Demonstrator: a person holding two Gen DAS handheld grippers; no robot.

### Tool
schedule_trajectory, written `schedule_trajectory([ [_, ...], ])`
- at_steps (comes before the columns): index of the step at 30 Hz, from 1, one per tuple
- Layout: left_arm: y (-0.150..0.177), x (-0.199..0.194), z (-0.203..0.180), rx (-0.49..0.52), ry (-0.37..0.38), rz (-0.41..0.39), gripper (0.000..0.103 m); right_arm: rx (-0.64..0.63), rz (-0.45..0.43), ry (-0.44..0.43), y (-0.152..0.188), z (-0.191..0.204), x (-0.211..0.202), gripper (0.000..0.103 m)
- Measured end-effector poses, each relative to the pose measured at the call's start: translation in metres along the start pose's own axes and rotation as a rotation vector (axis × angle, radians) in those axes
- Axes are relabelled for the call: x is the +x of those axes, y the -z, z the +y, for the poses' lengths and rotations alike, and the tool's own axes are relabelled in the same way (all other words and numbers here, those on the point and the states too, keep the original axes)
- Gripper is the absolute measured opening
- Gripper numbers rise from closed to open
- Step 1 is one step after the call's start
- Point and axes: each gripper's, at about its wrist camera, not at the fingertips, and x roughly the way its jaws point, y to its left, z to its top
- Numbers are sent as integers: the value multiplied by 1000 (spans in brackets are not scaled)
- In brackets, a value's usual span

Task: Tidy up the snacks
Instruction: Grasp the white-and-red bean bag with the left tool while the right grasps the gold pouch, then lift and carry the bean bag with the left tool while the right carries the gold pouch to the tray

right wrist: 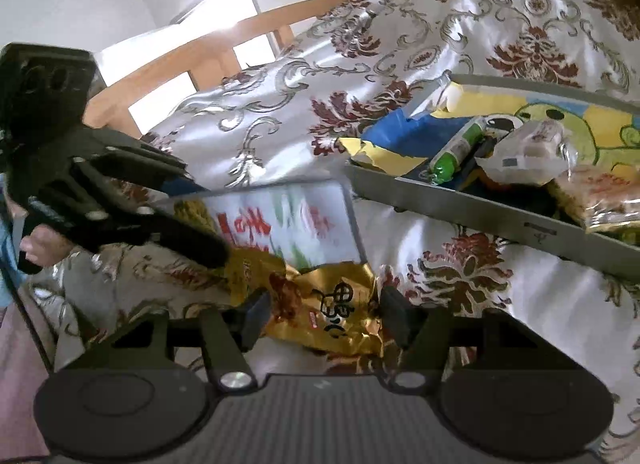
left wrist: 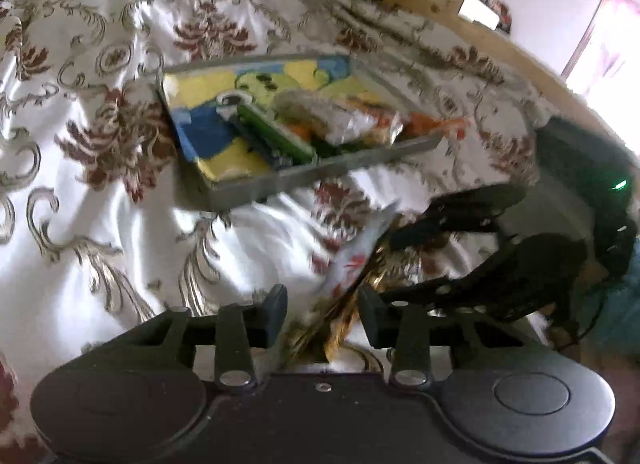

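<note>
A grey tray [left wrist: 328, 168] [right wrist: 460, 204] with a cartoon lining lies on the patterned cloth. It holds a green tube [left wrist: 276, 136] [right wrist: 456, 152], a clear bag [left wrist: 336, 120] [right wrist: 532, 144] and an orange snack packet [right wrist: 600, 192]. In front of the tray, my left gripper [left wrist: 322, 314] [right wrist: 208, 220] is shut on a white packet with red characters [right wrist: 288, 224], seen edge-on [left wrist: 356, 256] in the left wrist view. Just below it a crumpled gold packet [right wrist: 328, 312] [left wrist: 336, 338] sits between the pads of my right gripper [right wrist: 325, 320] [left wrist: 392, 268], which press on both its sides.
White satin cloth with brown and silver flowers [left wrist: 100, 224] [right wrist: 460, 24] covers the whole surface. A wooden rail [right wrist: 180, 60] [left wrist: 500, 36] runs along its far edge. A person's hand [right wrist: 36, 248] grips the left tool.
</note>
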Motion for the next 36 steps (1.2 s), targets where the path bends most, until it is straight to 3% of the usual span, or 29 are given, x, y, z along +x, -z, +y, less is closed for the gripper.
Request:
schedule_trajectory([
  [4,7,8,-9,13,-46,55,36,-47,20,14,9,12,-11,63],
  [12,19,-3,-11,-69,-110,48,35,-158,60,52,23,40,-21,60],
  [14,21,-9,-11,-92,-110,26,30,-160,72,43,26,41,-20,57],
  [24,22,-16,-5,-187,-110,5,30,-126,31,127,24,29,-17,59],
  [29,21,-17,1,-223,-105,-11,30,-124,3,107,16,19,-4,60],
  [36,22,-21,14,-303,-99,-32,30,-188,30,113,21,30,-1,45],
])
